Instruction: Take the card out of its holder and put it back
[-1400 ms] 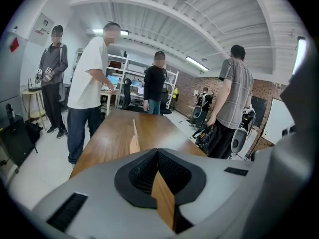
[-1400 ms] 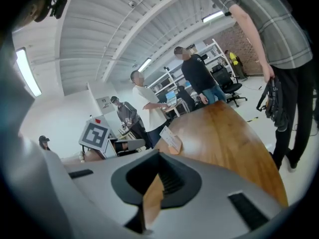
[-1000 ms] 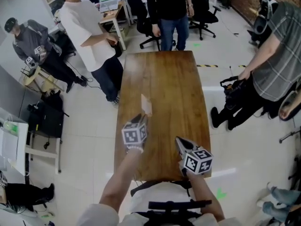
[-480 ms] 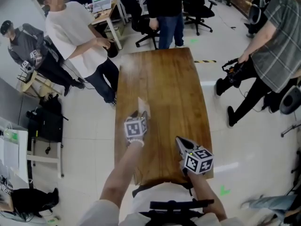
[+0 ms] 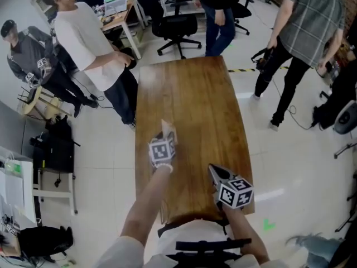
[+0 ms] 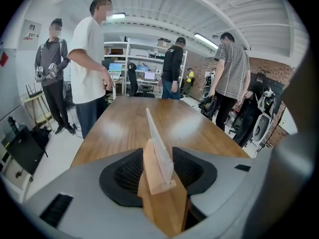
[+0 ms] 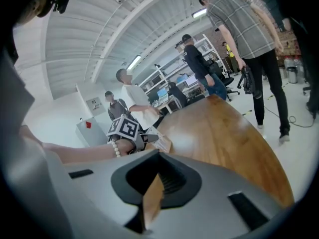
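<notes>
Wooden table, two grippers, and a card standing in its holder

Brown wood of the long table (image 5: 189,94) fills the middle of the head view, with a person in a white shirt (image 5: 89,38) standing at its far left corner and a person in a plaid shirt (image 5: 304,15) off to its far right. The left gripper (image 5: 166,138) reaches toward the table's middle, its jaws drawn narrow against the sides of the pale wooden holder (image 6: 160,176). The right gripper (image 5: 214,170) sits nearer the person's edge of the table, well apart from the left; its jaws are almost together, with only a sliver of tabletop showing between them. The thin, translucent card (image 6: 155,133) stands upright in the holder's slot, edge-on to the left gripper view.
</notes>
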Motion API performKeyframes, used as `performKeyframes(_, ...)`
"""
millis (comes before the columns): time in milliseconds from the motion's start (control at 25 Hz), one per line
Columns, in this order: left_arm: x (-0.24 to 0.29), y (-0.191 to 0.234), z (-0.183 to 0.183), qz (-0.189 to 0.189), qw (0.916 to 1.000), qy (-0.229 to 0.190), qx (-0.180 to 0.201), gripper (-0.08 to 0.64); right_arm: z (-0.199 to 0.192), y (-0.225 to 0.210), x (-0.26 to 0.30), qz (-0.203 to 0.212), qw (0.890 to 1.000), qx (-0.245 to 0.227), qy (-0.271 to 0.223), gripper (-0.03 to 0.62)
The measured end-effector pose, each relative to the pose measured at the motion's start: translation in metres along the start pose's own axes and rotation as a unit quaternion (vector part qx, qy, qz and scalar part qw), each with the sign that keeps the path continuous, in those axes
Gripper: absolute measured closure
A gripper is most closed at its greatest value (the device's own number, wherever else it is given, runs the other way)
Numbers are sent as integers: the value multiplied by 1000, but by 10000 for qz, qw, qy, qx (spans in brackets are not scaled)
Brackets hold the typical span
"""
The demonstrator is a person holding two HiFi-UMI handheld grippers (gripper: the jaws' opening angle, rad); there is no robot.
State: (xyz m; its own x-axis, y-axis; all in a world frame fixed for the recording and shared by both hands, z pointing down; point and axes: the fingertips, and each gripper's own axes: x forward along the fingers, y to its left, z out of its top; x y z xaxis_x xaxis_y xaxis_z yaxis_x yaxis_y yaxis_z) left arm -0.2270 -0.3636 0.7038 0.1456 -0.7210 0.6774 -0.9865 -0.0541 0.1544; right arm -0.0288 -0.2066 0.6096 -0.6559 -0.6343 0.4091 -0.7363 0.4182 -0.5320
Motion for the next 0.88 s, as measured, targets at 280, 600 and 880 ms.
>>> performKeyframes(280, 16, 5, -4, 141, 9997, 109, -137, 407, -3, -7, 5, -81, 9999, 78, 24, 581)
performKeyframes(600, 24, 7, -5, 160, 9997, 102, -175, 469, -2, -13, 15, -155, 9998, 107, 72, 581)
performKeyframes(880, 26, 0, -5, 52, 9997, 58, -213, 534, 3, -21, 23, -270, 9994, 173, 87, 581)
